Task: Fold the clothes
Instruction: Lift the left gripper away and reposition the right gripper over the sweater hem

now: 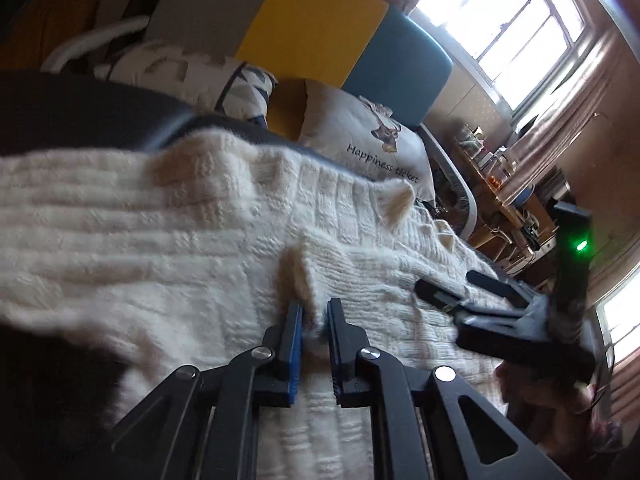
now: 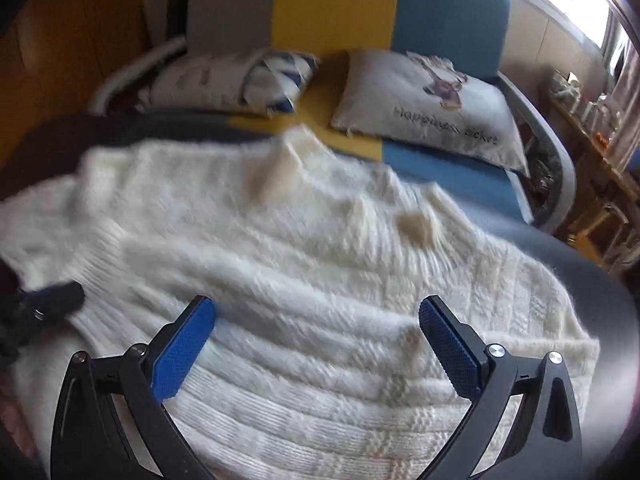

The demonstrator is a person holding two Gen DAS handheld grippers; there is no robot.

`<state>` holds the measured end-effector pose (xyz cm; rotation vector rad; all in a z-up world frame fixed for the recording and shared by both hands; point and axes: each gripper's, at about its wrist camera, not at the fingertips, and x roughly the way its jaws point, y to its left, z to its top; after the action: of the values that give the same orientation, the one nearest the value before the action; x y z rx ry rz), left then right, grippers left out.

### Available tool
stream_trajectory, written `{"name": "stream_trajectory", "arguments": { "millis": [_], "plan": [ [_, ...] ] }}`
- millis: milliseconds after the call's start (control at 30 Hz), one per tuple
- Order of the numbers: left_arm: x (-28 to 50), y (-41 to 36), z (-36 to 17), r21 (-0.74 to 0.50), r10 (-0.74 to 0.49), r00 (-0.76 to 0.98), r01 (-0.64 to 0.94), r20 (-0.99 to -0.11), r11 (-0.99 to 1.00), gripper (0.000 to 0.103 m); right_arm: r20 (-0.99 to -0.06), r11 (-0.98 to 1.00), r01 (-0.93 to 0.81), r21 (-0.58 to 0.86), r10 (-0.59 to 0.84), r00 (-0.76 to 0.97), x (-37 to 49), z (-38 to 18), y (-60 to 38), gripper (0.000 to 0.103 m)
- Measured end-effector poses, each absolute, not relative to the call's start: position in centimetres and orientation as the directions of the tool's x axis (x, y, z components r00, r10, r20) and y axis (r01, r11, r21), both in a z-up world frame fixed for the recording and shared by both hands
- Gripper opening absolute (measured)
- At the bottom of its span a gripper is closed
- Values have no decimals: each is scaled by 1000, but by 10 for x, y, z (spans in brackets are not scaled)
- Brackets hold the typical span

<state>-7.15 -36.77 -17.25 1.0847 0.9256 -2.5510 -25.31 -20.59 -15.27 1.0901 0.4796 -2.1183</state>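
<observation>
Here, left wrist view: the left gripper (image 1: pixel 316 312) has its jaws drawn close on a small pinch of the cream knit sweater (image 1: pixel 160 240), which lies spread over a dark surface that cannot be told as a bed or a cushion.
Risk, left: the pinch looks thin, by the fuzzy tuft (image 1: pixel 296 276); a pull could slip off or snag the loose knit and stretch it.
Neighbour: the right gripper (image 1: pixel 480 292) rests on the sweater at far right, close enough to cross paths.
Right wrist view: the right gripper (image 2: pixel 316 336) hangs over the sweater (image 2: pixel 320 280) with jaws wide apart, holding nothing.
Risk, right: one-sided lifting may skew the fold; the picture is blurred, so the hem line is hard to judge.
Around: the printed pillow (image 2: pixel 432 100) and patterned pillow (image 2: pixel 240 76) lie beyond the far edge, leaving little room there.
</observation>
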Motion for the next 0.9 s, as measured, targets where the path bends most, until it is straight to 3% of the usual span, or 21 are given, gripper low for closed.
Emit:
{"name": "stream_trajectory", "arguments": {
  "millis": [200,467,600,700,767,900],
  "plan": [
    [-65,-375,-176,-520,78,-725,411,-685,-749,13,-818,-543,840,-14,-477,-321,-244,-150,-254,103],
    [-33,-388,-168,-558,88,-736,424,-672,-713,22,-823,-614,789,-21,-438,-363,-242,-150,-250,103],
    [14,-413,-163,-602,74,-757,452,-650,-658,23,-807,-669,744,7,-443,-391,-217,-143,-202,103],
    [52,-436,-162,-575,-1,-735,530,-678,-623,24,-836,-751,658,-45,-332,-437,-217,-159,-163,103],
    [78,-453,-163,-569,-36,-720,577,-693,-586,24,-873,-794,607,26,-314,-374,-226,-177,-137,103],
    [127,-471,-164,-552,-97,-693,644,-714,-529,24,-815,-838,527,142,-402,-418,-216,-156,-89,103]
  ]
}}
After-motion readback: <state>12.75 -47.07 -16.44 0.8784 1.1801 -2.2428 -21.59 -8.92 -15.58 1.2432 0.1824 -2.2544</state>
